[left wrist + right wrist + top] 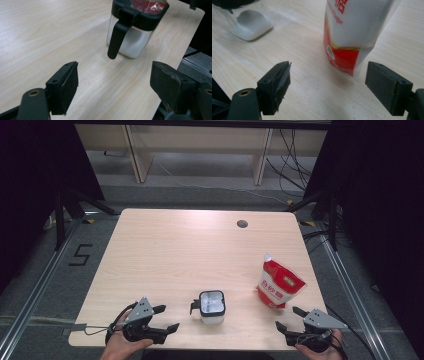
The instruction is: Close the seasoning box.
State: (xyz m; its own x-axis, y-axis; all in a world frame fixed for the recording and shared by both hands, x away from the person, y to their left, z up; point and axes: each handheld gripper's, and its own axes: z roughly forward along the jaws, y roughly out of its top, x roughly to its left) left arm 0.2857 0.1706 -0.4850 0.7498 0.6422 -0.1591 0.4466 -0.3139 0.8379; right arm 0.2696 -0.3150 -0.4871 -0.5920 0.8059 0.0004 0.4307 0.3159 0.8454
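Both grippers, left (161, 318) and right (289, 319), are held with jaws apart and empty, and the clear, black-lidded sugar jar (212, 307) at the near middle is best gripped squarely by its black handle (116, 37).

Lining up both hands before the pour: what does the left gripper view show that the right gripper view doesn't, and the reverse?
Left gripper view: the jar's black lid and hanging handle, seen between open left tongs, with the table edge at right. Right gripper view: the sugar bag's printed front, upright past open right tongs, and the white sugar heaped in the jar's bottom. Shared: the jar, the bag's red and the wooden table.
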